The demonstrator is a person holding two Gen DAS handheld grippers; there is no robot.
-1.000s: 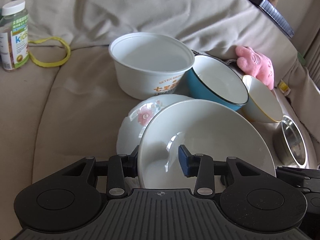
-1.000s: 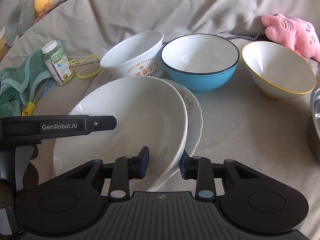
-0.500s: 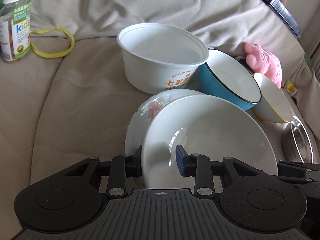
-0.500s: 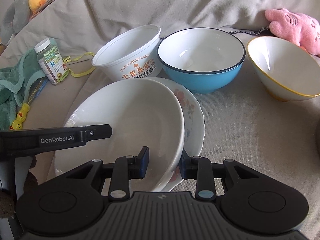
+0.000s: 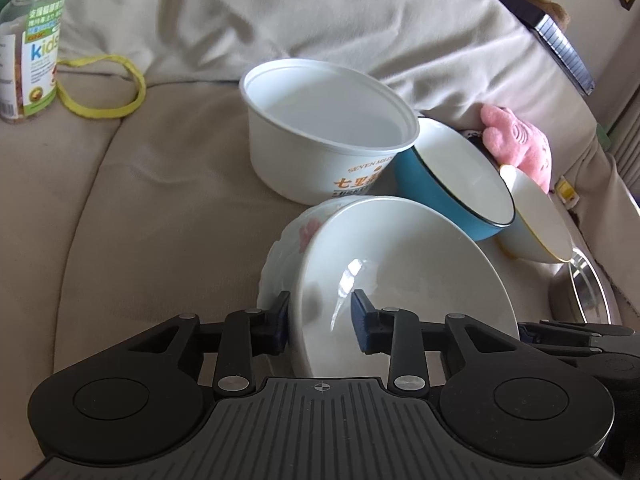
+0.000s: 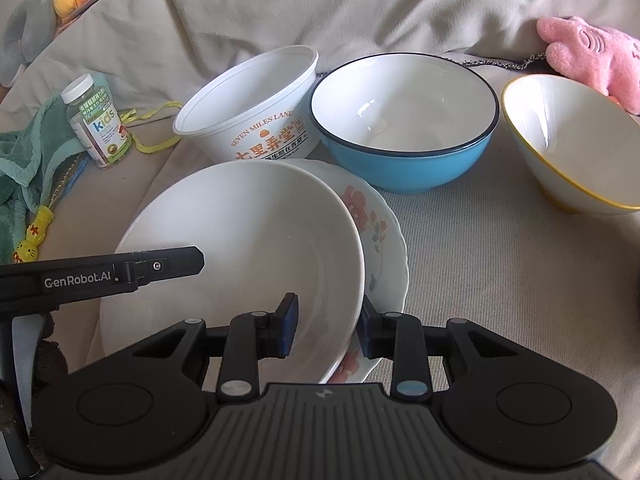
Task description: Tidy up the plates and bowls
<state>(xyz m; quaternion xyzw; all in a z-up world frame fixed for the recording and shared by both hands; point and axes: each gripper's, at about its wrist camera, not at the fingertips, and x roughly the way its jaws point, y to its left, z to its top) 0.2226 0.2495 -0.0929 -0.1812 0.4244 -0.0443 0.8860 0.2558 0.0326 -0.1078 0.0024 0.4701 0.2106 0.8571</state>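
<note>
- Landmark: the floral-print white scalloped plate [image 6: 380, 220] lying on the beige sofa cushion [image 6: 500, 260]. Everything below is placed relative to it.
- I hold the plain white deep ceramic plate [image 6: 248, 232] directly over the floral plate, overlapping most of it, tilted. Whether it touches the floral plate underneath, I can't tell.
- Left gripper [image 5: 319, 322]: fingers straddle the white plate's near-left rim, one outside, one inside. Pinching it, as far as I can see.
- Right gripper [image 6: 329, 326]: same straddle on the near-right rim, clamped on the white plate. My read: two rim grips opposite each other keep a wide, slick dish from swinging.
- Behind the floral plate: white plastic takeaway bowl with orange lettering [image 6: 256, 120], touching its far edge or nearly so.
- Behind-right: blue bowl with white inside and dark rim [image 6: 404, 120], pressed against the plastic bowl.
- Farther right: white bowl with yellow rim [image 6: 572, 144], well apart from the plate; a steel bowl [image 5: 588, 288] beyond that.
- Judgement: stacking step, plate on plate; bowls not yet nested.
- Risk: soft cushion, the stack could tip once released.
</note>
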